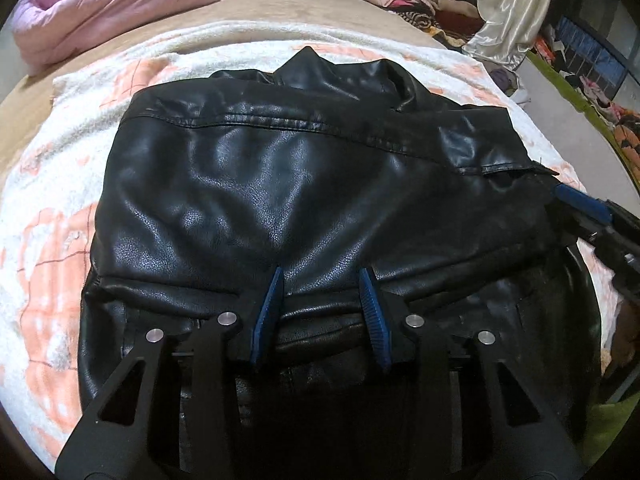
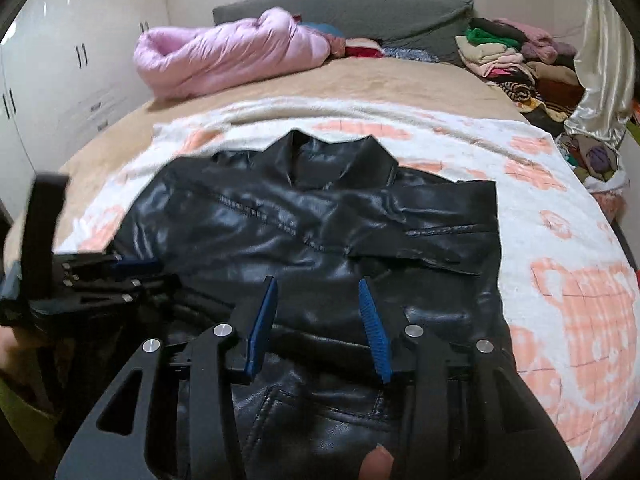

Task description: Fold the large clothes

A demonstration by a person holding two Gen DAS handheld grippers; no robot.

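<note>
- Jacket first: your black, shiny leather jacket (image 1: 304,184) lies spread across the middle of both wrist views, collar toward the top of the frame, sleeves folded in over the body.
- It rests on a white fleecy blanket with peach-orange patches (image 1: 48,248), which covers the near part of a bed with a tan sheet (image 2: 360,76).
- Your left claw (image 1: 322,276) hovers low in the centre of its own frame, blue pads partly apart with nothing between them; the leather lies beneath the tips.
- Your right claw (image 2: 320,286) sits likewise in the lower centre of its view, jaws partly apart and empty, above the jacket's lower half.
- In the right wrist view the left claw shows at the left edge, blurred, by the jacket's side; in the left wrist view the right claw shows at the right edge beside the jacket's hem.
- A rolled pink quilted duvet (image 2: 224,56) lies in the upper left, well apart from the jacket.
- A pile of mixed folded clothes (image 2: 504,52) sits upper right.
</note>
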